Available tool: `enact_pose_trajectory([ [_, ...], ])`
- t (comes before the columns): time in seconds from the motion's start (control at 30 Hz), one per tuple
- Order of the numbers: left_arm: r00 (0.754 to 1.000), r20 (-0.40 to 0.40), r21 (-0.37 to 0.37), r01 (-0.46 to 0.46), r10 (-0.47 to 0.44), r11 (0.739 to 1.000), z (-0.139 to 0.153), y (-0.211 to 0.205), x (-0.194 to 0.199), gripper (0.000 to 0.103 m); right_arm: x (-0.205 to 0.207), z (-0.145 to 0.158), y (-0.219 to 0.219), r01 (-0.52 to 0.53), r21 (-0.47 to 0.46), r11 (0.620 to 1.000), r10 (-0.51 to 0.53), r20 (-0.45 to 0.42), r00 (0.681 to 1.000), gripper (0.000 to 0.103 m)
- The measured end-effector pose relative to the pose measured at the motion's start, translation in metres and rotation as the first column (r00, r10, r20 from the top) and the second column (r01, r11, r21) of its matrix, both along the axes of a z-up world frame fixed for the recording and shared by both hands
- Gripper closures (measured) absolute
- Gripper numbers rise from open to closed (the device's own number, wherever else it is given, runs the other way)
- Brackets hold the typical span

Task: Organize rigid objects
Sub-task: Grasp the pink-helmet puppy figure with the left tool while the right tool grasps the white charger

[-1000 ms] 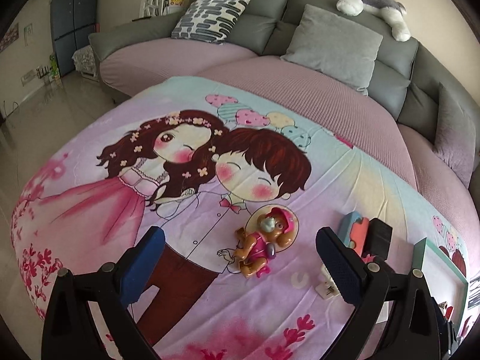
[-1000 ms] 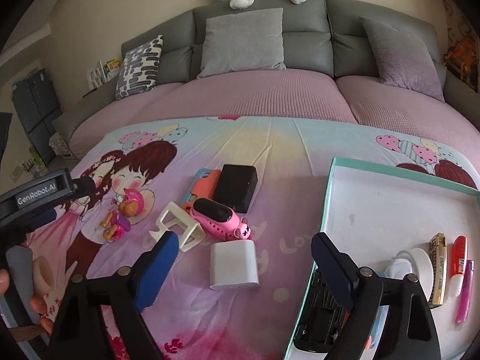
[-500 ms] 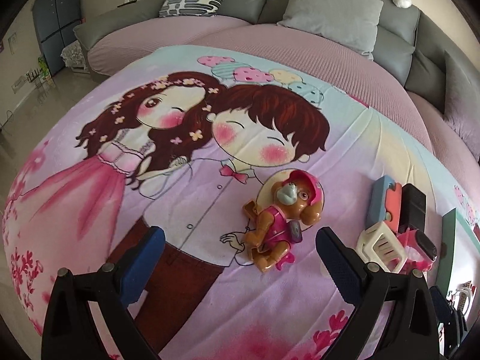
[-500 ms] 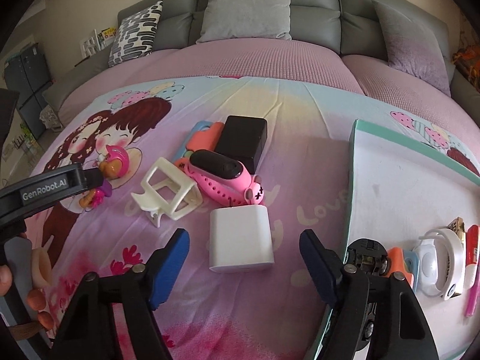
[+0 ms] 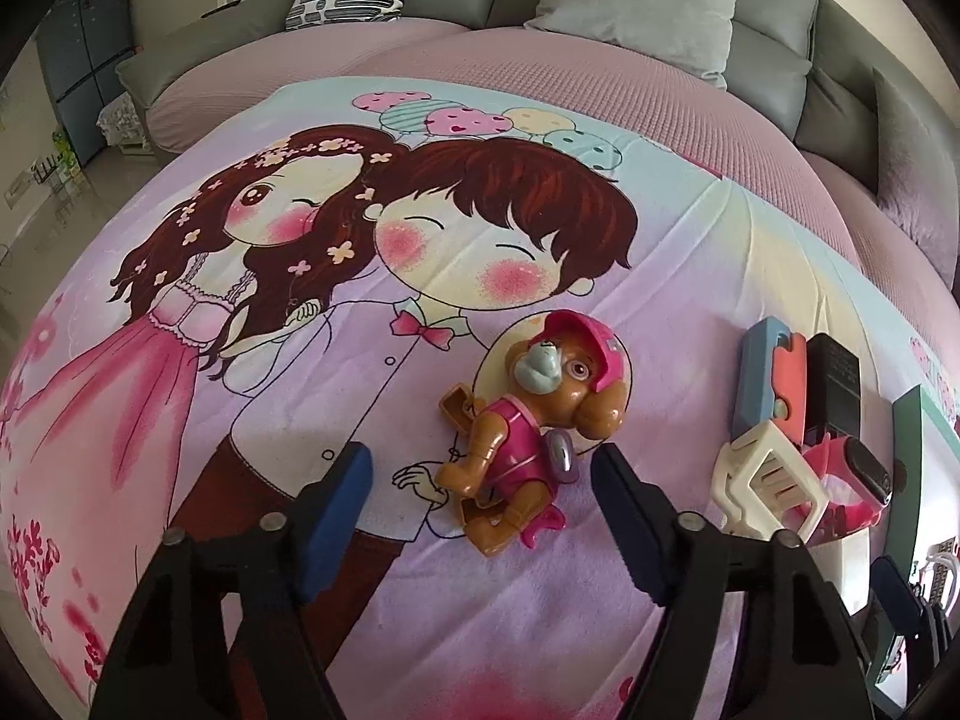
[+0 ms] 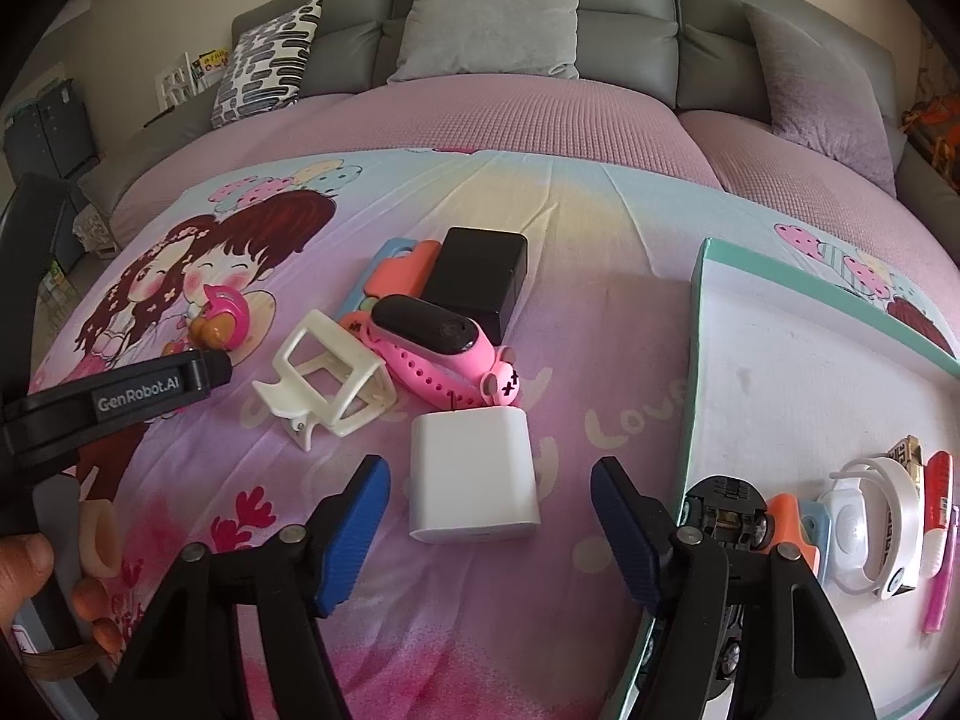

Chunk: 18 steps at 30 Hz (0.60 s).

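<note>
My left gripper [image 5: 480,480] is closing, apart around the toy dog [image 5: 528,420]. My right gripper [image 6: 489,495] closes around the white charger [image 6: 471,474], untouched; the tray [image 6: 696,324] is cut off at the right edge.

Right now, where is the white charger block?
In the right wrist view, the white charger block lies on the printed sheet between the closing right gripper fingers, untouched, just below the pink watch.

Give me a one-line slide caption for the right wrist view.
Right gripper closing around a white charger block on the cartoon bedsheet, pads not yet touching; half-filled tray alongside.
</note>
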<state>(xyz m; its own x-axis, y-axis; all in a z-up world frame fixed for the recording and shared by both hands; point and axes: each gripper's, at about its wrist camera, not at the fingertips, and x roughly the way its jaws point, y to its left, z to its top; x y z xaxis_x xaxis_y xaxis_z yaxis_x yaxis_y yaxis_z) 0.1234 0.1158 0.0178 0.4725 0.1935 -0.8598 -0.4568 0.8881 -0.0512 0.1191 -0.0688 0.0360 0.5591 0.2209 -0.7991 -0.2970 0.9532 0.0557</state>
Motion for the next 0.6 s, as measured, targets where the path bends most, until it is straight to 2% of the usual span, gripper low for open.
enact_pose_trajectory([
  [0.07,1.0,0.001,-0.009,0.004,-0.004,1.0,0.001,0.001,0.0,0.05,0.0,0.0,0.0,0.004,-0.015,1.0,-0.004,0.003,1.0,0.038],
  [0.13,1.0,0.008,-0.02,0.004,-0.004,1.0,0.002,0.0,-0.001,0.059,0.001,0.0,-0.001,-0.004,-0.009,1.0,0.004,-0.001,1.0,0.042],
  [0.17,1.0,0.009,-0.025,0.007,-0.007,1.0,0.002,0.001,-0.001,0.061,0.001,-0.002,-0.001,-0.01,0.007,1.0,0.01,-0.018,1.0,0.047],
  [0.3,1.0,0.022,-0.045,0.015,-0.014,0.999,0.004,0.0,-0.002,0.061,0.0,-0.005,0.002,-0.022,0.004,1.0,0.022,-0.035,0.999,0.056],
  [0.6,0.997,0.07,-0.064,0.031,-0.027,0.997,0.018,-0.001,-0.004,0.061,-0.001,0.001,-0.01,0.009,0.07,0.998,-0.006,-0.041,0.999,0.057],
])
